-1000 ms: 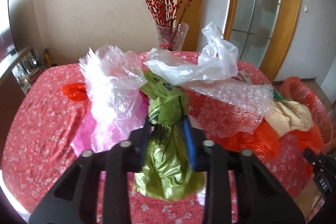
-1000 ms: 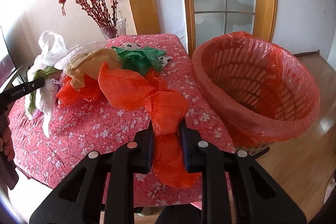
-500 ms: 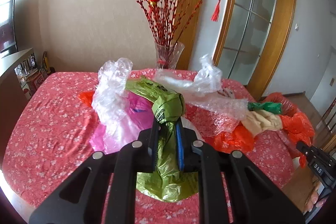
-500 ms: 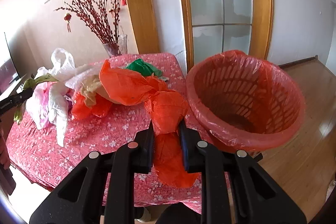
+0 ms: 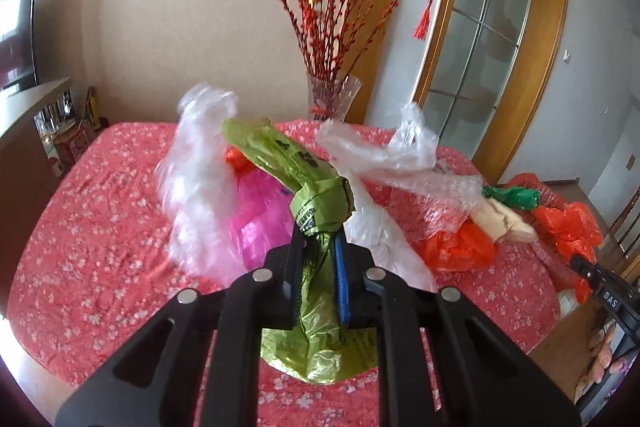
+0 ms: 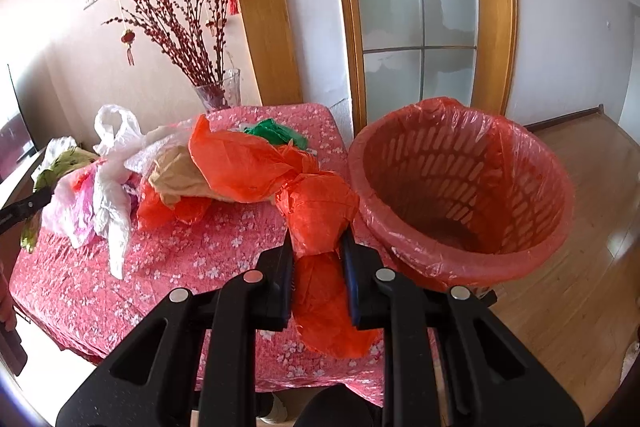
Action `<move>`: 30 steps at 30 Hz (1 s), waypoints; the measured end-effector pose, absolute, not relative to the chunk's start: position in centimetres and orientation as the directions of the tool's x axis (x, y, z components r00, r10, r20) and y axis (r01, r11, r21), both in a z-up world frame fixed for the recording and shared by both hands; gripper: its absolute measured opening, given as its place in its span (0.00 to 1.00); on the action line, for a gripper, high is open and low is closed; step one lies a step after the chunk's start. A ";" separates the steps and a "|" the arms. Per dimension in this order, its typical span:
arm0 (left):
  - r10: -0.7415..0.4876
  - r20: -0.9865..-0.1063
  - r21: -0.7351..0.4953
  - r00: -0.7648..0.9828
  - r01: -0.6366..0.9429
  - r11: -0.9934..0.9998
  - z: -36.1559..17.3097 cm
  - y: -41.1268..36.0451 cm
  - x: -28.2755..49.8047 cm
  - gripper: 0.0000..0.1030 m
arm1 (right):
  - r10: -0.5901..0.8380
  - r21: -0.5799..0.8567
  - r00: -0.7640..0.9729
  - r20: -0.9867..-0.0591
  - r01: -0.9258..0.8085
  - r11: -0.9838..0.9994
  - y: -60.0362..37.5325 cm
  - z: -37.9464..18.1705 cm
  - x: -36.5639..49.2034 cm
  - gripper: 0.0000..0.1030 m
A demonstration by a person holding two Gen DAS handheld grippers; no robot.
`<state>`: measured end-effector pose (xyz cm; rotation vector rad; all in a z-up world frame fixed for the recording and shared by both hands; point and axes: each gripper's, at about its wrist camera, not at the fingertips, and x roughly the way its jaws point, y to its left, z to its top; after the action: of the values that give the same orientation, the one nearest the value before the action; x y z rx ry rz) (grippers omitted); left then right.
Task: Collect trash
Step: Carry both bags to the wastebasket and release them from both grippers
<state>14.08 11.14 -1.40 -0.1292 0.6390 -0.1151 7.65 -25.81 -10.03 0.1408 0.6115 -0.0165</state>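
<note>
The left tool (image 5: 319, 247) and the right tool (image 6: 318, 247) are each clamped on plastic, their 2 fingers nearly together.

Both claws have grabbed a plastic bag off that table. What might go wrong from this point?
The left gripper holds a crumpled green plastic bag tangled among a clear plastic bag and a pink plastic bag, so lifting may drag those off the red floral tablecloth. The right gripper pinches only a fold of the orange plastic bag, whose loose tail could catch on the rim of the lined red wastebasket.
</note>
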 end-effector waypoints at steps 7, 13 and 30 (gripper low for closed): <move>-0.192 -0.531 -0.172 0.825 0.117 0.978 1.6 10.1 13.1 0.14 | 0.024 0.130 0.837 -0.546 0.056 0.990 -26.2 -8.8 7.3 0.20; -0.240 -0.515 -0.176 0.823 0.173 0.969 2.8 8.1 12.6 0.14 | 0.013 0.137 0.847 -0.532 0.071 0.988 -27.1 -8.2 6.8 0.20; -0.445 -0.473 -0.204 0.761 0.396 0.895 4.5 -2.3 13.1 0.14 | -0.075 0.157 0.864 -0.499 0.175 0.972 -31.8 -6.9 7.2 0.20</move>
<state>13.07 -2.35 4.49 -0.0938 0.5381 -0.4585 7.23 -31.79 -6.94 0.2005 0.5126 -0.1317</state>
